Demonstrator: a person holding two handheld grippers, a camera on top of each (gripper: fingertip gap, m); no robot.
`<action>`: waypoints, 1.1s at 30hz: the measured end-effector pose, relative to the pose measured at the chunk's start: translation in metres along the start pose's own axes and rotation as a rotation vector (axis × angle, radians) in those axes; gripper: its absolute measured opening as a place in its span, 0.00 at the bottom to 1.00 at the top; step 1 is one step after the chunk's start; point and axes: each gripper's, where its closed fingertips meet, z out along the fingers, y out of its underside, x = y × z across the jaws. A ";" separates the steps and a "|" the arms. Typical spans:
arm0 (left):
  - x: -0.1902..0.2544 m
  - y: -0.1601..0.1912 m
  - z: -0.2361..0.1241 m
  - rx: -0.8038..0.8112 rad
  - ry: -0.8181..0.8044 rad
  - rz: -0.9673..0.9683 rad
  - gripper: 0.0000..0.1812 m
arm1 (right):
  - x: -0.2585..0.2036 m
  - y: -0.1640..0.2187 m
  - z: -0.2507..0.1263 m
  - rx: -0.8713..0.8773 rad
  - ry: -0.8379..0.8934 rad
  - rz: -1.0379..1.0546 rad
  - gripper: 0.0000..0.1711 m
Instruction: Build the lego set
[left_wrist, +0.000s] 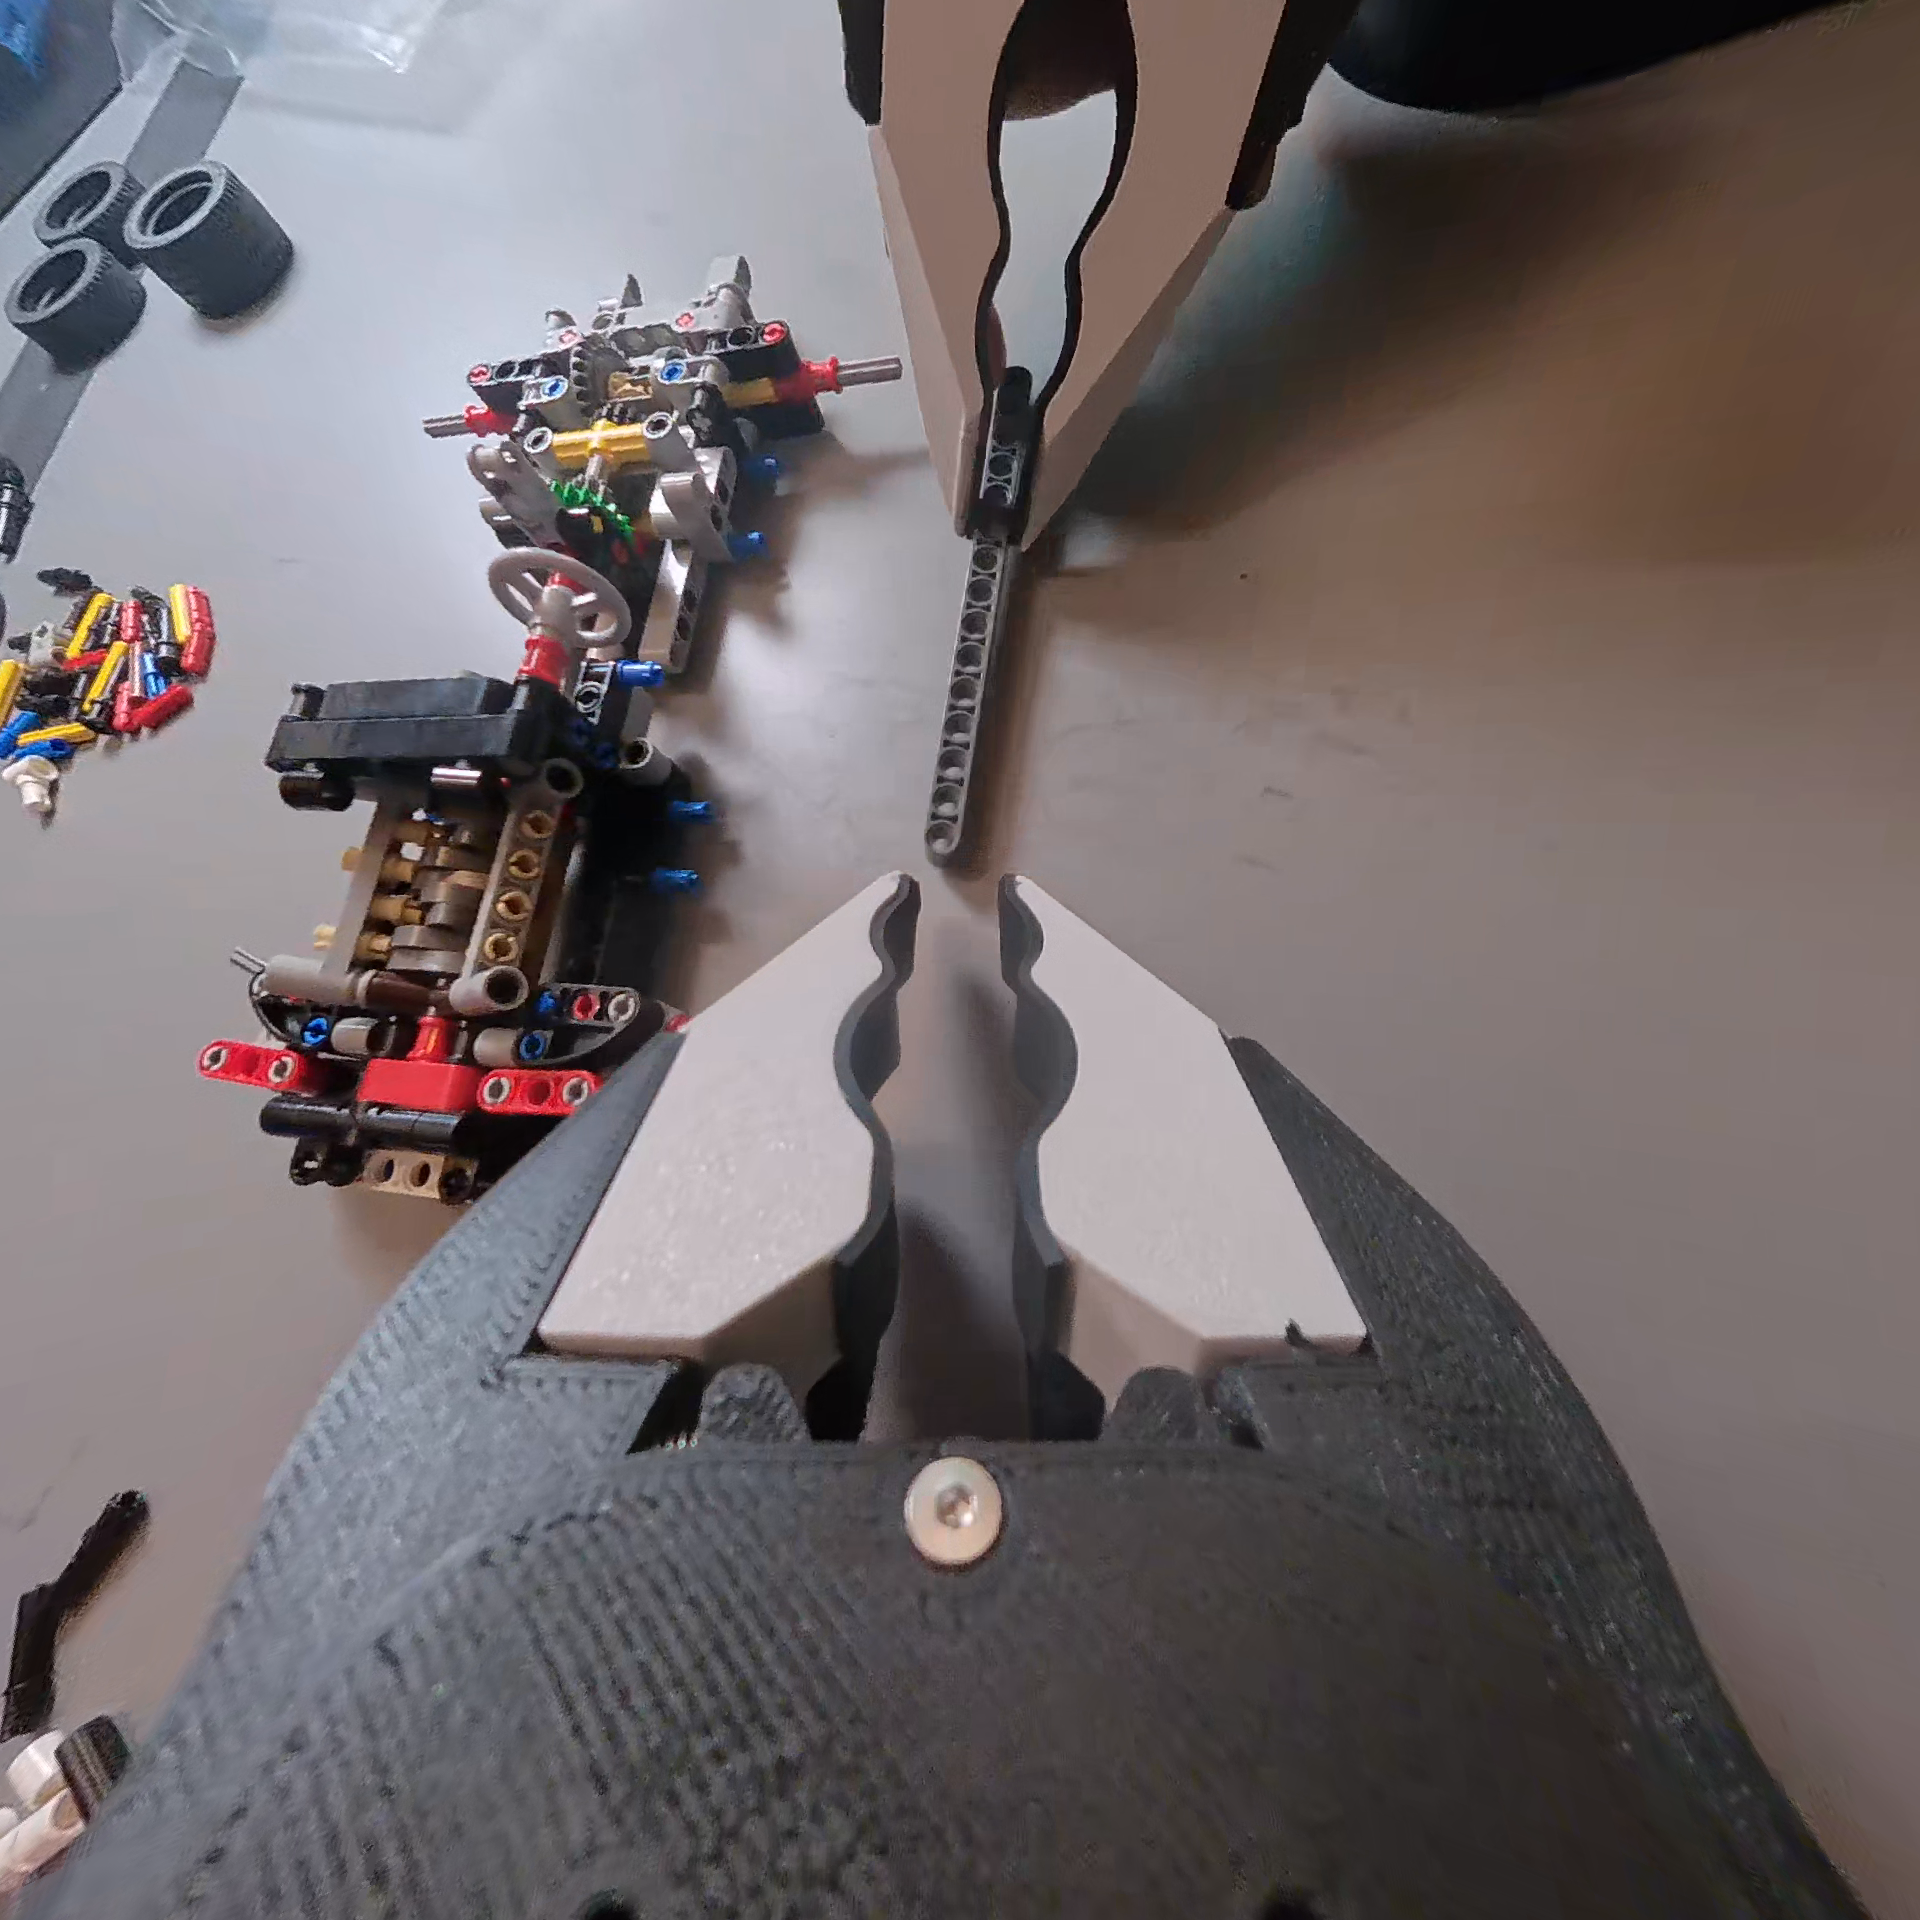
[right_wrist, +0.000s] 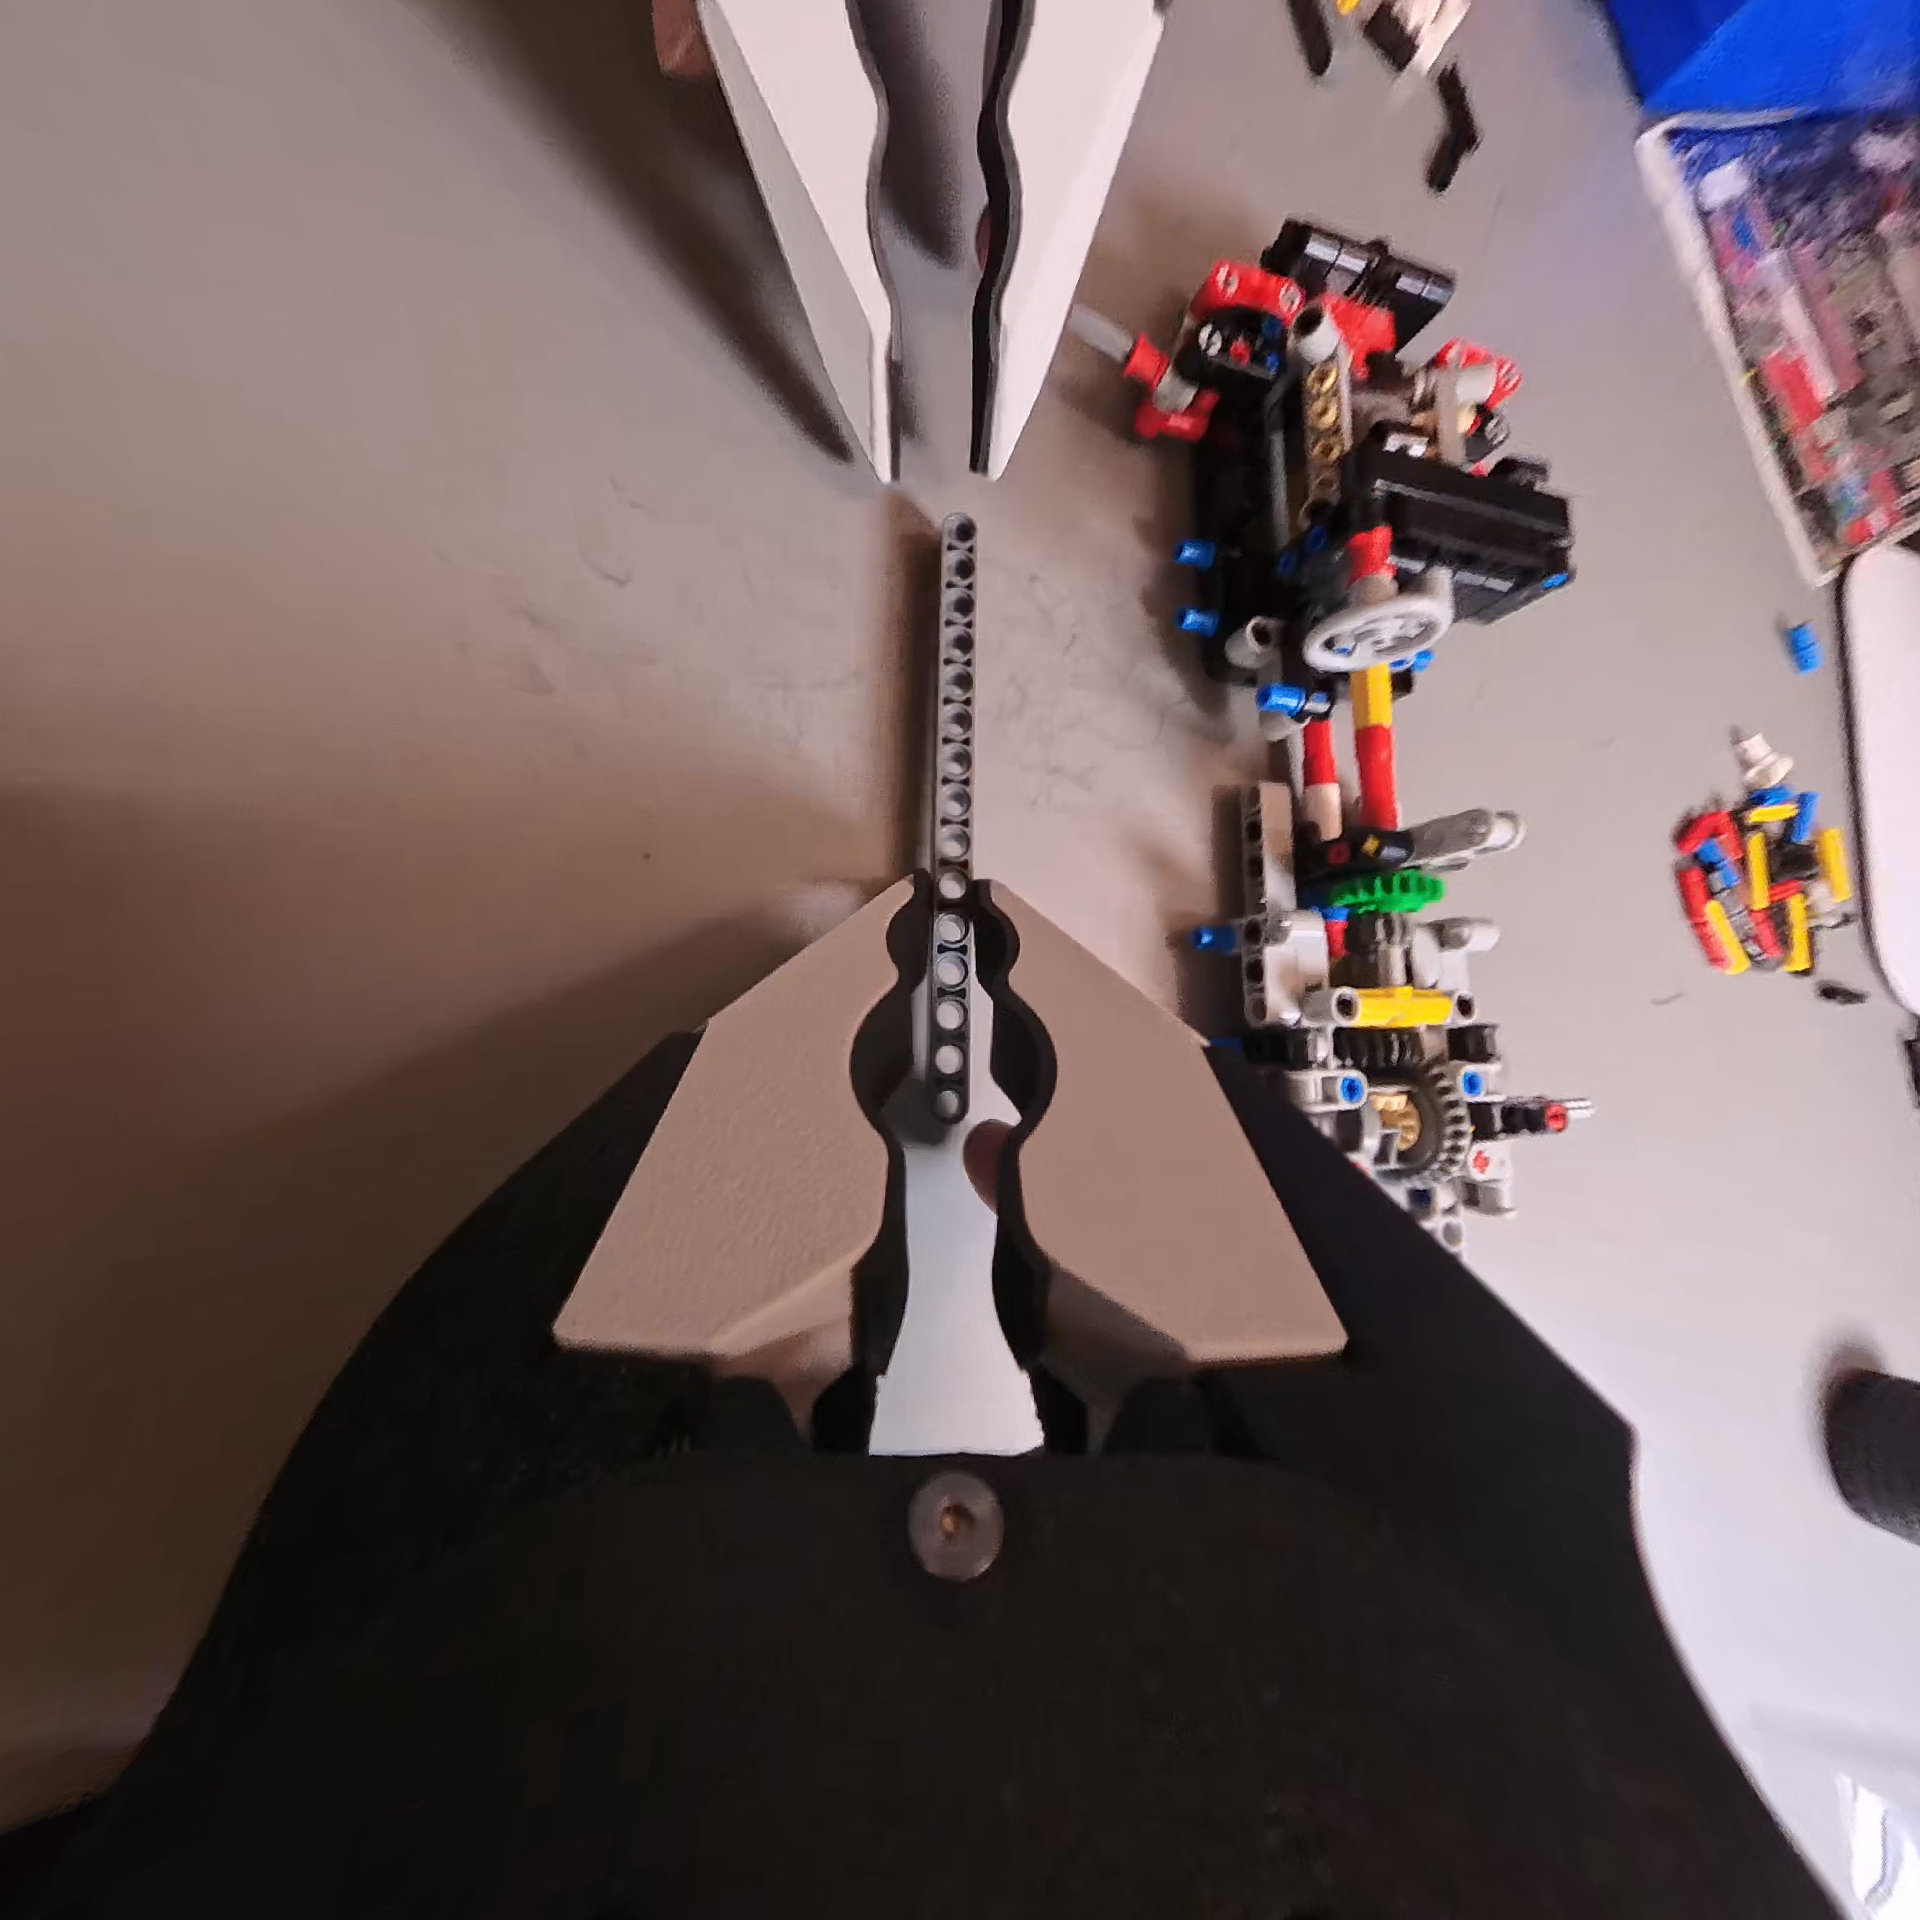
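The right gripper (right_wrist: 948, 894) pinches one end of a long grey beam with holes (right_wrist: 954, 717), which lies along the grey table (right_wrist: 468, 520). The left gripper (left_wrist: 958, 883) faces it, its fingers a narrow gap apart and empty, tips just short of the beam's free end. Beside the beam sits the half-built car frame (left_wrist: 520, 831), with loose coloured pins (left_wrist: 104, 675) and black tyres (left_wrist: 156, 249) farther off.

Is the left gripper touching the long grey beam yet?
Apart. The left wrist view shows bare table between the left gripper's open tips and the beam's near end. The right gripper holds the far end.
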 end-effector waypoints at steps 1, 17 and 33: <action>-0.002 0.000 -0.001 0.008 -0.008 -0.003 0.08 | 0.003 -0.001 0.000 0.005 0.027 -0.015 0.03; -0.094 0.040 -0.057 0.019 -0.329 -0.060 0.27 | 0.060 0.026 -0.051 0.108 0.180 0.103 0.16; -0.104 0.047 -0.033 -0.125 -0.308 0.520 0.19 | 0.082 0.069 -0.028 -0.092 0.440 -0.525 0.08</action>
